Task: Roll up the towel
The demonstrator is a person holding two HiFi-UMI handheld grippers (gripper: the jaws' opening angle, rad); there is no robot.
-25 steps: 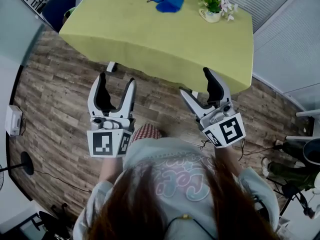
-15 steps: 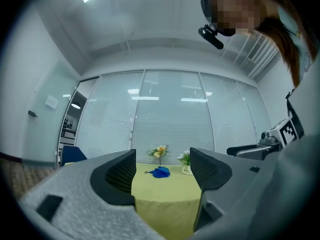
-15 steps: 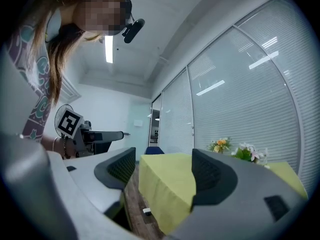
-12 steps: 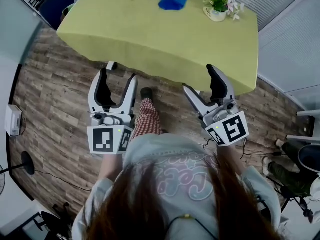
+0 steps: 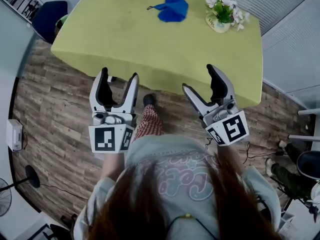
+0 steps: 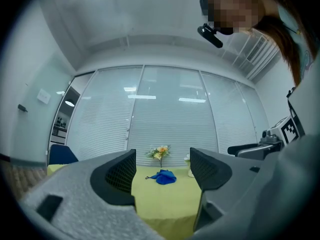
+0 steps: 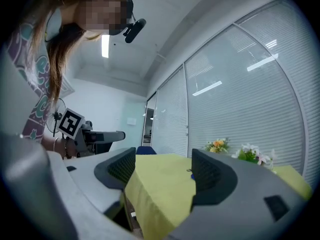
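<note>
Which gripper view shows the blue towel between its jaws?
The left gripper: the towel lies distant between its open jaws; the right gripper sees mainly tablecloth.

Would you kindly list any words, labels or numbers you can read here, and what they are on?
Shirt: pink lettering, partly hidden by hair, unreadable.
Left claw and right claw: square marker patterns only, no words.
Nothing else carries text.

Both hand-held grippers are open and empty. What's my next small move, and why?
Probably step in and carry both forward over the table. The blue towel lies crumpled near the far edge, while the left hand-held gripper and right hand-held gripper hang short of the near edge.
</note>
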